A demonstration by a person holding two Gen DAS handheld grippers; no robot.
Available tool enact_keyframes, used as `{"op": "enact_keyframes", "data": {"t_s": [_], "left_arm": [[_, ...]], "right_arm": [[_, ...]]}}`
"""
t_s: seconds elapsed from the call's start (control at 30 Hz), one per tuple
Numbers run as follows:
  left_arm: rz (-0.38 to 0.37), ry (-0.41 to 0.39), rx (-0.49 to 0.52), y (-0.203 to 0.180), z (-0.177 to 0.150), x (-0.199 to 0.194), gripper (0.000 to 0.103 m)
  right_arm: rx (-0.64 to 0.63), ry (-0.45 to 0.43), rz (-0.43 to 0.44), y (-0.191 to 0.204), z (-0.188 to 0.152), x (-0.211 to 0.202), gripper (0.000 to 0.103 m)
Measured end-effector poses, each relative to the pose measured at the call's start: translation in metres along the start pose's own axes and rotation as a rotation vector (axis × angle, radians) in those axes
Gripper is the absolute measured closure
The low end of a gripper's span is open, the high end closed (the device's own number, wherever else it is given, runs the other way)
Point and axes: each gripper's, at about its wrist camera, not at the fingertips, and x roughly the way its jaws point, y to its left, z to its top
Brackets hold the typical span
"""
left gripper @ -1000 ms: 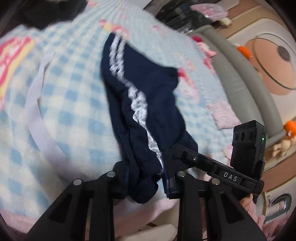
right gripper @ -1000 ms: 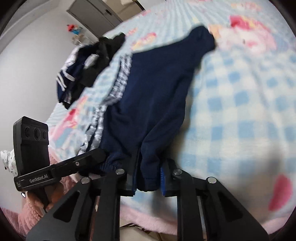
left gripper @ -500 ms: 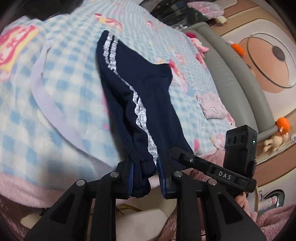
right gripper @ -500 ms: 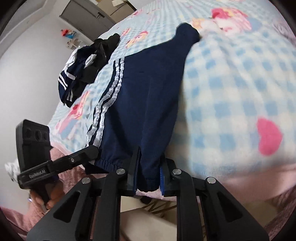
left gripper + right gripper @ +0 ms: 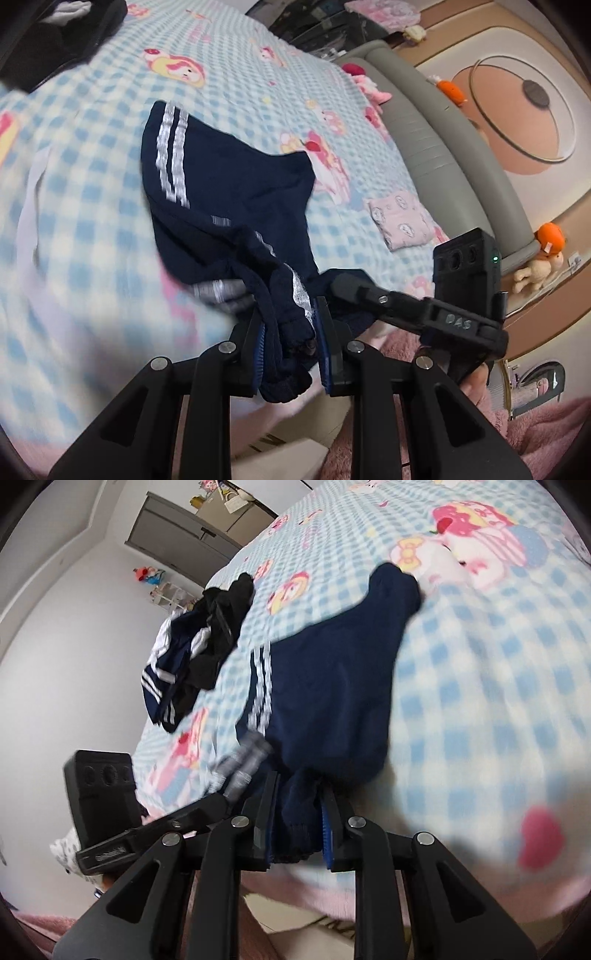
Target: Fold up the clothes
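The waistband of the navy trousers point(image 5: 236, 199) is pinched by the left gripper point(image 5: 290, 345) at lower centre. In the right wrist view, the right gripper point(image 5: 295, 827) clamps the trousers point(image 5: 332, 686) while its jaws are easing open. Bare checked blanket point(image 5: 498, 686) is seen at right; a dark clothes pile point(image 5: 199, 653) lies upper left.

Open checkered bed point(image 5: 480, 686) lies right of the navy shorts point(image 5: 332, 686); a dark clothes pile point(image 5: 199, 657) blocks the far left, a grey headboard point(image 5: 443, 147) the right.
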Motion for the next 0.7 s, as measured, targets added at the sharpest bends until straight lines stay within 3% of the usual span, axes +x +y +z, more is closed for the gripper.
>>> {"op": "enact_keyframes", "data": {"t_s": [0.1,0.13,0.2,0.33,0.43,0.57,0.7], "left_arm": [[-0.016,-0.022,-0.003,0.007,0.033,0.005,0.078],[-0.018,-0.035,-0.015,0.012,0.047,0.008,0.075],[-0.003,-0.066,-0.040,0.023,0.071,0.009,0.055],[0.034,-0.136,-0.057,0.046,0.092,0.000,0.049],[0.069,-0.165,-0.024,0.057,0.085,-0.006,0.049],[0.187,-0.122,0.110,0.050,0.075,0.009,0.049],[0.198,-0.098,0.168,0.036,0.081,0.033,0.049]], "right_arm": [[-0.003,-0.011,-0.020,0.000,0.031,0.012,0.072],[0.004,-0.013,-0.027,-0.001,0.042,0.017,0.063],[0.017,-0.016,-0.040,-0.003,0.064,0.026,0.053],[-0.009,-0.064,-0.087,-0.001,0.089,0.024,0.042],[-0.066,-0.121,-0.164,-0.002,0.087,0.014,0.039],[-0.275,-0.064,-0.275,0.007,0.073,0.031,0.038],[-0.376,-0.041,-0.415,0.014,0.072,0.059,0.038]]}}
